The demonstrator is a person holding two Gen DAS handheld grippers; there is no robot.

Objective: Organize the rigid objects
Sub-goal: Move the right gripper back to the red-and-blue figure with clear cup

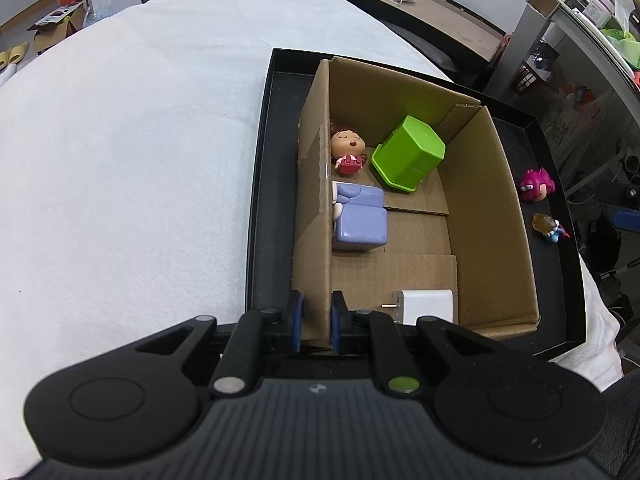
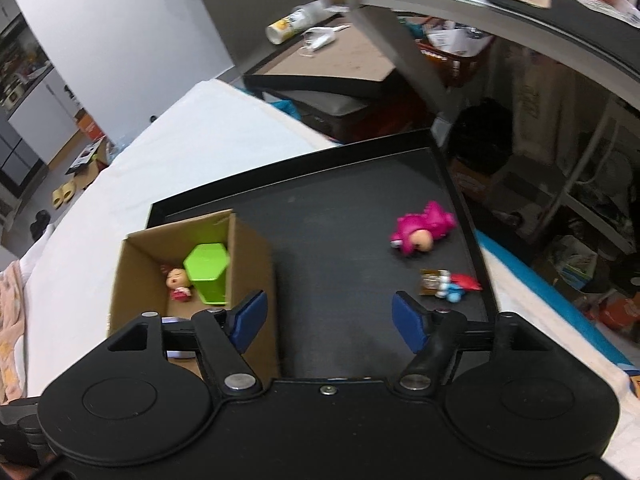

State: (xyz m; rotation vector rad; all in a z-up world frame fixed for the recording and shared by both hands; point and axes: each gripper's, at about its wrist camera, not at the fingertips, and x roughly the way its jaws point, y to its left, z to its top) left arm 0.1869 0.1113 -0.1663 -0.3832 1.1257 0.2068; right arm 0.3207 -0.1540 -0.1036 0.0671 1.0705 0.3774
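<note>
Cardboard box (image 1: 488,216) sits in a black tray (image 1: 256,184) on the white-covered desk (image 1: 120,160), its left wall pinched by the left gripper (image 1: 316,320). Inside lie a doll (image 1: 348,148), green bin (image 1: 408,152), purple block (image 1: 360,220) and white charger (image 1: 426,306). Rightward, the right gripper (image 2: 328,320) hangs spread and empty over the tray, near a pink figure (image 2: 424,228) and small toy (image 2: 448,284).

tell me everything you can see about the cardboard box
The cardboard box is plain brown corrugated board, open at the top with upright walls and its floor flaps overlapping unevenly. It stands inside the black tray, toward the tray's left side. The left gripper is shut on its near left wall. Inside lie a green container tipped on its side, a doll figure, a lavender block and a white charger.
</note>
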